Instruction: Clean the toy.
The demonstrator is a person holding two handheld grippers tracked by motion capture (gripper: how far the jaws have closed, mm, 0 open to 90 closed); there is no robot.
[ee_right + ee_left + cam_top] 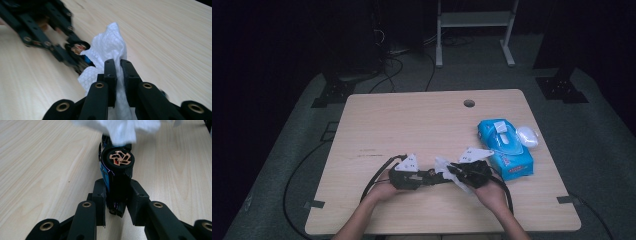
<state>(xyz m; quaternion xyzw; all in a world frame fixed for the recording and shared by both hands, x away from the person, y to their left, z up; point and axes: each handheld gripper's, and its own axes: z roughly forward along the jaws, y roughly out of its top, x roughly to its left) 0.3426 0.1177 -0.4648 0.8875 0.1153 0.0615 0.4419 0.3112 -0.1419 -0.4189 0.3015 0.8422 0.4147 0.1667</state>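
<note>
A small blue and black toy car [117, 160] with an orange-spoked wheel sits between the jaws of my left gripper [117, 192], which is shut on it just above the table. My right gripper [119, 67] is shut on a crumpled white wipe [107, 47]. The wipe lies against the far end of the car [79, 48] and drapes over it [122, 128]. In the high view the left gripper [432, 177] and right gripper [453, 172] meet tip to tip near the table's front edge, with the wipe [442, 164] between them.
A blue pack of wipes [504, 147] lies at the right of the wooden table [412, 120], with a white rounded object [527, 136] beside it. A cable hole [469, 103] is at the far edge. Cables trail off the table's left side.
</note>
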